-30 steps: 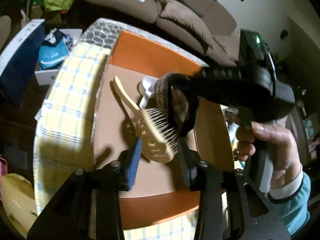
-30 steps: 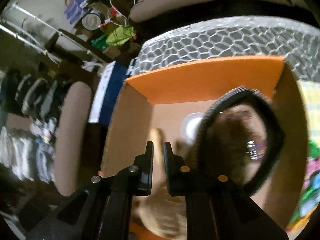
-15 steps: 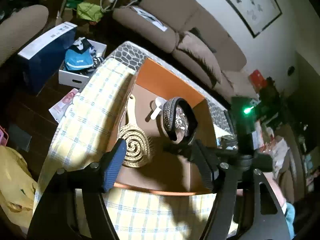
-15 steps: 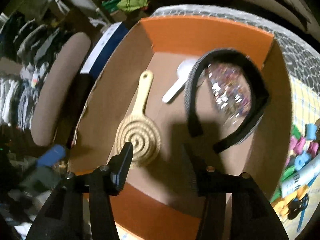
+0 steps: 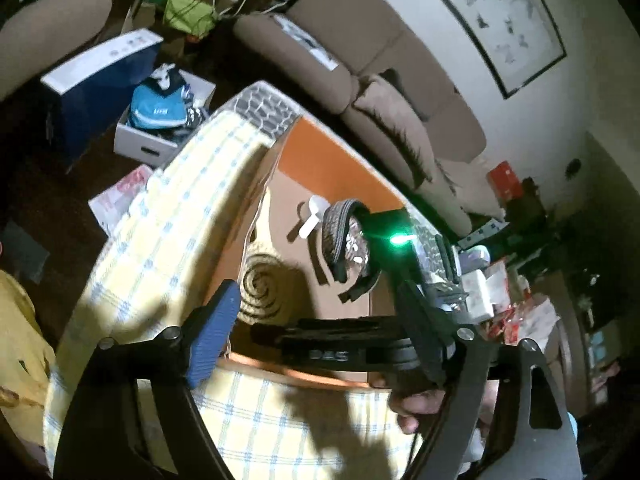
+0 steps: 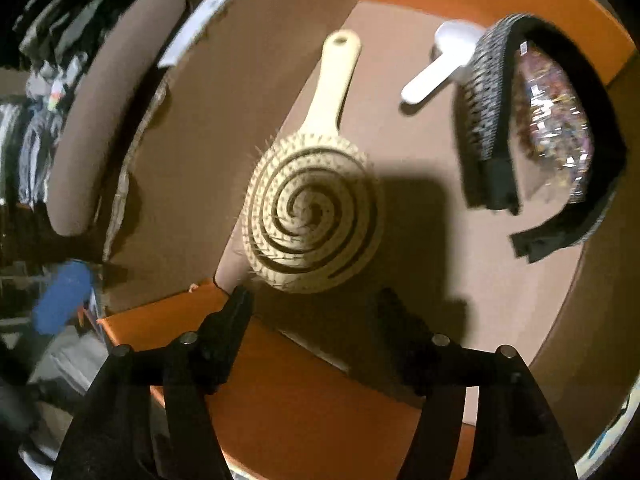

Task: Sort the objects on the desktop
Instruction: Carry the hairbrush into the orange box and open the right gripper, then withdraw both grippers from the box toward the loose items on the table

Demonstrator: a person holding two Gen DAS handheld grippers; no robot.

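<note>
An orange cardboard box (image 6: pixel 304 408) holds a cream spiral hairbrush (image 6: pixel 312 212), a white scoop (image 6: pixel 436 68) and a black headband with a glittery packet (image 6: pixel 532 128). My right gripper (image 6: pixel 316 320) is open and empty, above the box's near wall, just short of the brush. My left gripper (image 5: pixel 316 320) is open and empty, above the yellow checked tablecloth (image 5: pixel 168 240) at the box's near side. In the left wrist view the box (image 5: pixel 344 160), brush (image 5: pixel 264 288) and headband (image 5: pixel 340 232) show, with the right gripper's body crossing in front.
A brown sofa (image 5: pixel 360 60) stands behind the table. A blue box (image 5: pixel 96 92) and a white box of clothes (image 5: pixel 160 120) sit on the floor at left. Small cluttered items (image 5: pixel 484 292) lie at the table's right.
The left gripper let go of the hairbrush and the right let go of the headband; both lie in the box. Both grippers opened and drew back toward the box's near side.
</note>
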